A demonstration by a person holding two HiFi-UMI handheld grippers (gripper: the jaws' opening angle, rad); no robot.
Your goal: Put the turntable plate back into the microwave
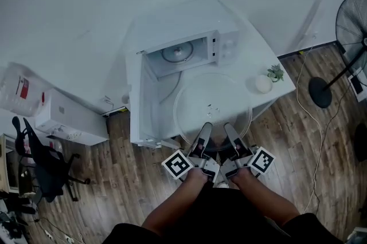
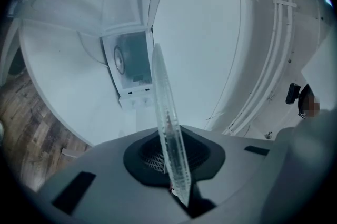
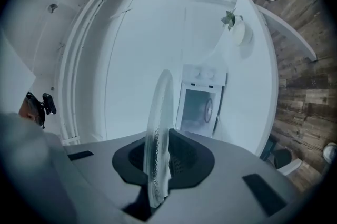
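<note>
My left gripper (image 1: pixel 205 129) and right gripper (image 1: pixel 231 130) both clench the near rim of the glass turntable plate (image 1: pixel 212 105), level over the white table (image 1: pixel 274 59) before the open microwave (image 1: pixel 192 36). Wooden floor (image 1: pixel 129 174) lies below, with a standing fan (image 1: pixel 350 28) at the right.

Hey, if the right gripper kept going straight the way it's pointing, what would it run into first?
The right gripper is shut on the glass turntable plate; beyond it, the open microwave looks first in line, though depth is unclear.

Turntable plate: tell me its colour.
The plate is clear, colourless glass; it shows best in the right gripper view.
</note>
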